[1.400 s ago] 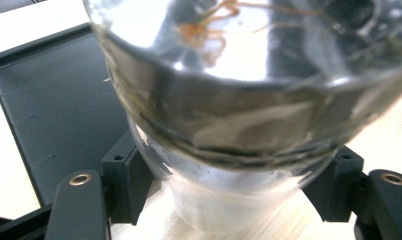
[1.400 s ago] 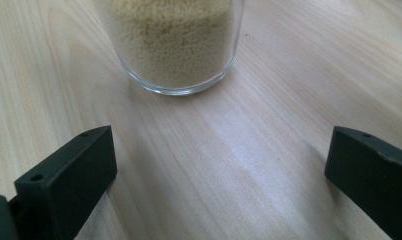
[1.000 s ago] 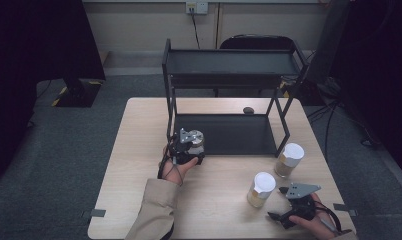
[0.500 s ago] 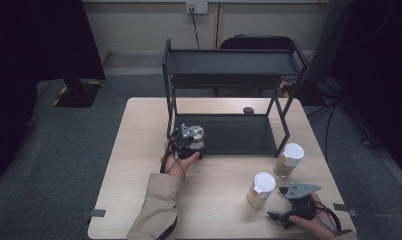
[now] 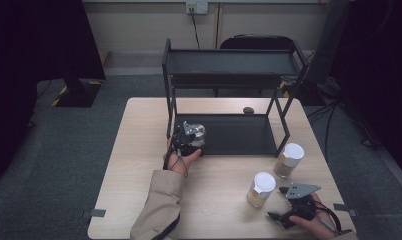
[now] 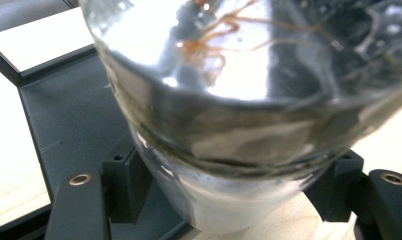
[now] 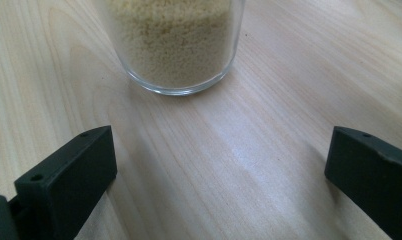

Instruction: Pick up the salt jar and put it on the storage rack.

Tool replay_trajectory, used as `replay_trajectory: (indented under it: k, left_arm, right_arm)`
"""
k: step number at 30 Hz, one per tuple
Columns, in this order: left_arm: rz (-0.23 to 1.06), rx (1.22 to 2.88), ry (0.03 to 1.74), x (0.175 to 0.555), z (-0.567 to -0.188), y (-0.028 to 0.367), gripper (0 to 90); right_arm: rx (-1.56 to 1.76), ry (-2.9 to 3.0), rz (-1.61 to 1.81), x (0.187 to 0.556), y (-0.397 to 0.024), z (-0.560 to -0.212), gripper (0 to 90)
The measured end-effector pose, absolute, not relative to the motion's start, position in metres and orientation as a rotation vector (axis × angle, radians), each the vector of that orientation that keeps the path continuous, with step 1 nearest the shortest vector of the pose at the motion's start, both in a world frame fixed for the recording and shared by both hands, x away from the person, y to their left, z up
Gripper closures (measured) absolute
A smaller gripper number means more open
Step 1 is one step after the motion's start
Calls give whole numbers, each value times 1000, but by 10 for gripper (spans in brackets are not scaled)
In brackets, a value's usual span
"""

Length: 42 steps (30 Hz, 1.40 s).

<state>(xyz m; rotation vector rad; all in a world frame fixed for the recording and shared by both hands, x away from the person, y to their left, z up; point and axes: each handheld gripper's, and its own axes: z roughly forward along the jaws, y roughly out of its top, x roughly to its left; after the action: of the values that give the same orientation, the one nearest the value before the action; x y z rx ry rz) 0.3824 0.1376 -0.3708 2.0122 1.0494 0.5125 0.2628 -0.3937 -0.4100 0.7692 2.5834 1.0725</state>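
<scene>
I am looking down on a pale wooden table (image 5: 139, 165) that carries a black metal two-tier shelf rack (image 5: 229, 70). My left gripper (image 5: 193, 136) sits at the near left corner of the rack's lower tray. Its jaws are clamped around a clear glass jar (image 5: 198, 134). Through the left gripper view, the jar (image 6: 249, 100) looms directly ahead of the jaws, so close that it is blurred. I can make out thin orange-brown strands inside it, though I cannot tell what they are. One black jaw presses each side of the jar near its base. Below and to the left of the jaws lies the dark tray floor, and to the right is bare wood, so the jar hangs right at the tray's edge. I cannot tell whether its base touches the surface.

My right gripper (image 5: 284, 216) rests low over the table near the front right corner, with its jaws spread wide and nothing between them. Just ahead of its jaws stands a white-lidded glass jar of fine yellow grain (image 5: 261, 190). In the right gripper view this grain jar (image 7: 174, 45) stands upright on the wood, beyond the jaw tips and apart from them. Farther ahead of that gripper, near the rack's right leg, is a second white-lidded glass jar (image 5: 289, 160), also upright.
</scene>
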Motion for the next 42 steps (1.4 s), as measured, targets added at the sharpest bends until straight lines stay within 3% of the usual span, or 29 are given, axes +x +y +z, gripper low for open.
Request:
replay_trajectory:
  k: [42]
  left_arm:
    - [529,2018,1100,404,-383,121,309]
  right_arm:
    - [769,2583,1073,263,-394,-410,0]
